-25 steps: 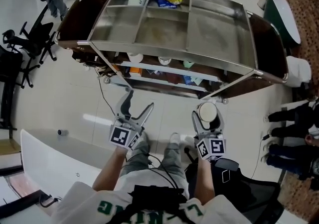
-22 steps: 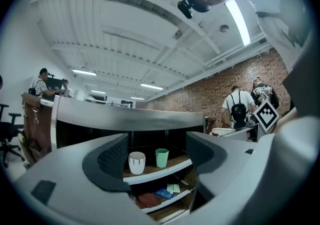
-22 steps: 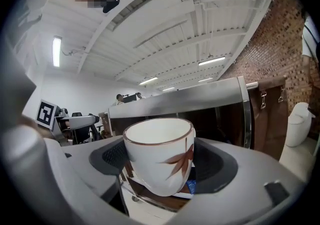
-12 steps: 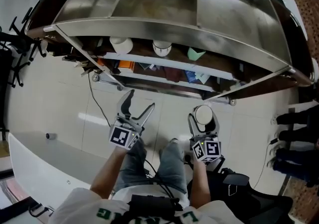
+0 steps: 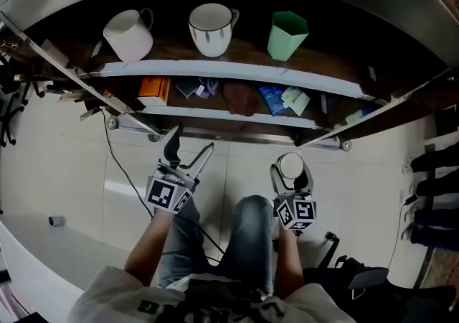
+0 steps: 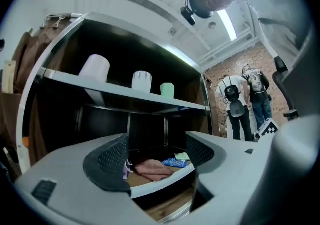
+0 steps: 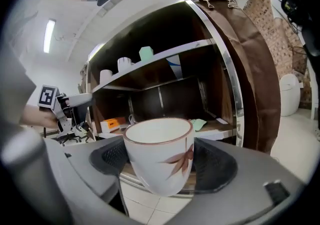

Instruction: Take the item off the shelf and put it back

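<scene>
My right gripper (image 5: 291, 169) is shut on a white cup (image 7: 161, 153) with a brown rim and a leaf print, held upright in front of the shelf unit; from the head view the cup (image 5: 290, 166) shows from above between the jaws. My left gripper (image 5: 186, 152) is open and holds nothing, its jaws (image 6: 157, 155) facing the lower shelf. On the upper shelf (image 5: 229, 70) stand a white mug (image 5: 129, 33), a white cup with a dark rim (image 5: 212, 28) and a green cup (image 5: 287, 34).
The lower shelf (image 5: 237, 110) holds an orange box (image 5: 153, 89), a folded reddish cloth (image 5: 242, 97) and blue packets (image 5: 275, 99). Metal posts (image 5: 136, 119) slant down at both sides. A cable (image 5: 120, 171) runs over the tiled floor. People stand at the right (image 6: 250, 99).
The head view has dropped from looking down on the unit's metal top to looking into its shelves. Both grippers stay in front of it, the right one still on the cup.
</scene>
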### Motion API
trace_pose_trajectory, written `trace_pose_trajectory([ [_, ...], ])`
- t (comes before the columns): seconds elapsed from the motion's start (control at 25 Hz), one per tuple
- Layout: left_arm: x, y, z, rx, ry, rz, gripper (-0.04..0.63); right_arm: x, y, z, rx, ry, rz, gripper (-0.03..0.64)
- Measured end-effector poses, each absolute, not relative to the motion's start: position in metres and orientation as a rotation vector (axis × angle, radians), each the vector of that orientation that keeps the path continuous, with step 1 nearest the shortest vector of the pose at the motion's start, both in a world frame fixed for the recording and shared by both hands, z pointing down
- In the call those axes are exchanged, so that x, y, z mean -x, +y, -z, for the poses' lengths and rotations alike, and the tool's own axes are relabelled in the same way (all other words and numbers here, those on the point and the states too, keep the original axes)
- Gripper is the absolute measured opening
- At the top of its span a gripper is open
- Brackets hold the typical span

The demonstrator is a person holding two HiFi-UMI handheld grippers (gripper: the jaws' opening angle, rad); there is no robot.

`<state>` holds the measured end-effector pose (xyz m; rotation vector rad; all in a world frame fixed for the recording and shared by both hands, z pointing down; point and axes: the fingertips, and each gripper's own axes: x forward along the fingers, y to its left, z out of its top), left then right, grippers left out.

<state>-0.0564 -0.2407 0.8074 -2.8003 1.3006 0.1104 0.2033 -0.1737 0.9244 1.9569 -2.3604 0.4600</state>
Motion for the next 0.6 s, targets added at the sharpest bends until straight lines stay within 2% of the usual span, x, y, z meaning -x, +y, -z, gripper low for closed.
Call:
trace_pose_trajectory([
  [0.32,0.056,-0.25,-0.9,2.753,1.283,-0.105,0.341,-0.233,-0.183,-1.025,-2.047,-2.329,-0.394,0.414],
  [0.6,0.078,-0.241,-0.931,2.743,1.366,-0.138,0.341,-0.245,-0.239,-1.118,-2.069,-2.249,-0.401,0.414],
])
